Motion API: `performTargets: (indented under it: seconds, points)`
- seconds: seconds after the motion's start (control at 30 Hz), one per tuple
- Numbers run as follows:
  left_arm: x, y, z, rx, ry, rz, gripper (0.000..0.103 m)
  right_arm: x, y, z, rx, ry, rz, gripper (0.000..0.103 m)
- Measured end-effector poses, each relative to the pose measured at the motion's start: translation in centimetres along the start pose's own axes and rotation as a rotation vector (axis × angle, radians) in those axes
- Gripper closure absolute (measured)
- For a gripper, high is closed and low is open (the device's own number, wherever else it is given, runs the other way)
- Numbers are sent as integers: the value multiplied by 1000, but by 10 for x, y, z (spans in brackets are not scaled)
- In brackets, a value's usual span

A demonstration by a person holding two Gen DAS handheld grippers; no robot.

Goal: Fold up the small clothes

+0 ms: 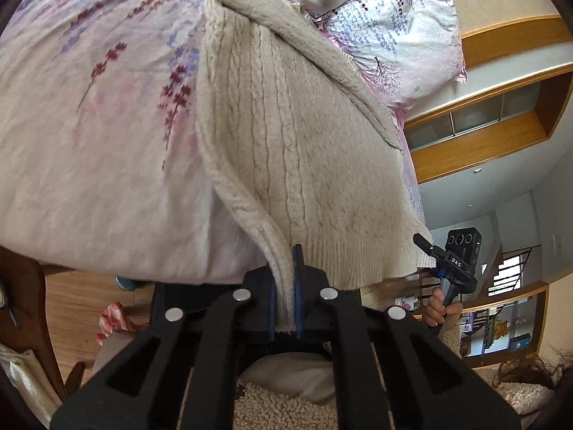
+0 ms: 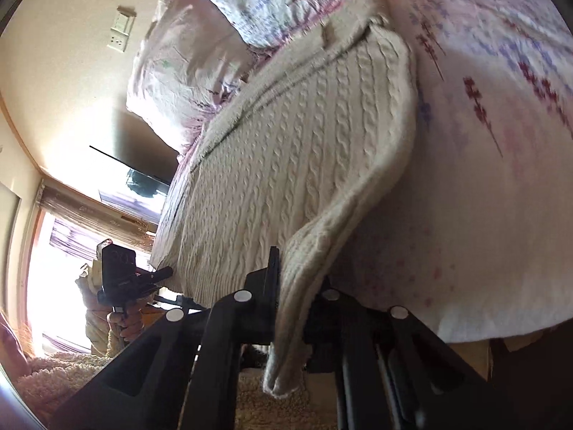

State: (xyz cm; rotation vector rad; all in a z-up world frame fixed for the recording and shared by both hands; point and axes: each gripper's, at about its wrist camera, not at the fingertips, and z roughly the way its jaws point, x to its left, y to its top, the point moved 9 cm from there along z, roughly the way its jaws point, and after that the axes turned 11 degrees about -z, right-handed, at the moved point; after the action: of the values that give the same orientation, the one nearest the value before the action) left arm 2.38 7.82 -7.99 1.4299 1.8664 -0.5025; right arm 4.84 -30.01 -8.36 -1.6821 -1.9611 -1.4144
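Observation:
A cream cable-knit sweater (image 1: pixel 286 132) lies stretched along the bed, its ribbed hem toward me. My left gripper (image 1: pixel 284 272) is shut on a hem corner of the sweater. My right gripper (image 2: pixel 290 286) is shut on the other hem corner of the sweater (image 2: pixel 286 157), with a strip of knit hanging down between the fingers. Each gripper shows in the other's view, the right gripper (image 1: pixel 428 245) at the hem's far corner and the left gripper (image 2: pixel 161 274) likewise. Both hold the hem at the bed's edge.
The bed has a floral pink and white duvet (image 1: pixel 89 125) with pillows (image 1: pixel 401 36) at the far end. A wooden chair (image 1: pixel 32 308) stands at left on the wood floor. A fluffy rug (image 1: pixel 283 408) lies below. Wooden shelving (image 1: pixel 501 125) is on the wall.

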Motion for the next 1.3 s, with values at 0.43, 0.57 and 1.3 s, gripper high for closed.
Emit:
performTargets:
  seconds: [0.43, 0.57, 1.3]
  points:
    - [-53, 85, -41, -272, 29, 177, 97, 33, 75, -35, -315, -112, -209, 95]
    - [-66, 105, -53, -333, 32, 207, 97, 31, 86, -41, -385, -158, -233, 96]
    - [-120, 286, -29, -524, 136, 216, 97, 38, 234, -8, -528, -358, -336, 96]
